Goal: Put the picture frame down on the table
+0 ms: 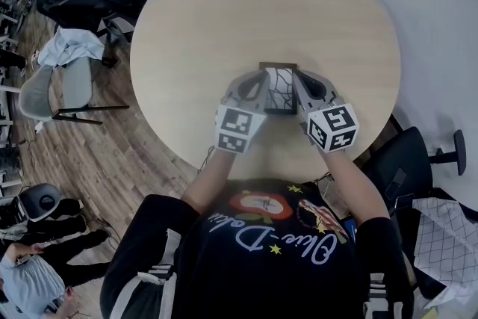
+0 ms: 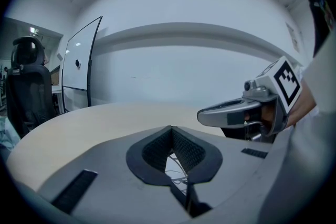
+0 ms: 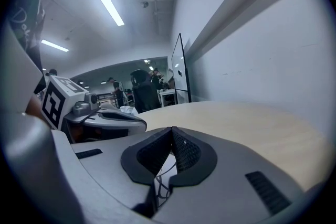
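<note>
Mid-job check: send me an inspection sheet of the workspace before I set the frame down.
surface: round table, pale wood.
job's things: frame by the table's near edge, between the two grippers; can't tell whether it lies flat.
clutter: nothing seen on the table.
grippers: left gripper and right gripper both shut, one at each side of the frame; a grip on it can't be confirmed.
cables: nothing seen.
surroundings: chairs, cloth, whiteboard, a person on the wood floor.
</note>
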Available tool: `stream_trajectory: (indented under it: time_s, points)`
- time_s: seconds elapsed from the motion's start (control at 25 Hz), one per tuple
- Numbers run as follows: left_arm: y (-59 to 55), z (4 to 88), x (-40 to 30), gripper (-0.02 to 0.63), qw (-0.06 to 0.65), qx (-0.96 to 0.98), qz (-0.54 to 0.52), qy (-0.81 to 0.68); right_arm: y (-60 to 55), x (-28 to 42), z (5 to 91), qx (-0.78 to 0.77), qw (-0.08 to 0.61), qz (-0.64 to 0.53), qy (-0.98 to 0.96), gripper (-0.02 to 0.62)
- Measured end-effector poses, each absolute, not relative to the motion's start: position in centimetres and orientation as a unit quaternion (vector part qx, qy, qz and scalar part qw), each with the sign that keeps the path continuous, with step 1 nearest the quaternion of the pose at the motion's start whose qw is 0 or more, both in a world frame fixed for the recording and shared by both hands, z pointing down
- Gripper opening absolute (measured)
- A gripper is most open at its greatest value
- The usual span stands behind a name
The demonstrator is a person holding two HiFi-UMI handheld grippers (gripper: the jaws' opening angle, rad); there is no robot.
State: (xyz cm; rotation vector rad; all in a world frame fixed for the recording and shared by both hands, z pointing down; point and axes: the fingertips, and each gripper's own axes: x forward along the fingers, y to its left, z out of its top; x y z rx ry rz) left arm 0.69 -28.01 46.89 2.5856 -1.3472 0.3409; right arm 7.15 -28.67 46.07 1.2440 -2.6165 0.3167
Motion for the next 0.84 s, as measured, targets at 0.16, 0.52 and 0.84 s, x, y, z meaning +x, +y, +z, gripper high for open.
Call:
stream_trajectory:
  time_s: [0.16,0.52,0.84]
  points:
    - [-28.02,46.59,0.62,0.002,0.101,0.877,0.113,-0.456,-28.73,6.83,45.49,0.423,0.11,0.103,-0.894,-0.003]
    - [-27.81,46.32,0.75,0.002,0.1,0.878,0.108,-0.456,-28.54,6.87,45.24,0.423,0.109,0.099,-0.894,-0.003]
    - [-27.65,46.27,0.78,0.002,0.099,0.878,0.106,-0.455,-28.45,6.91,45.16,0.425,0.109,0.095,-0.894,-0.003]
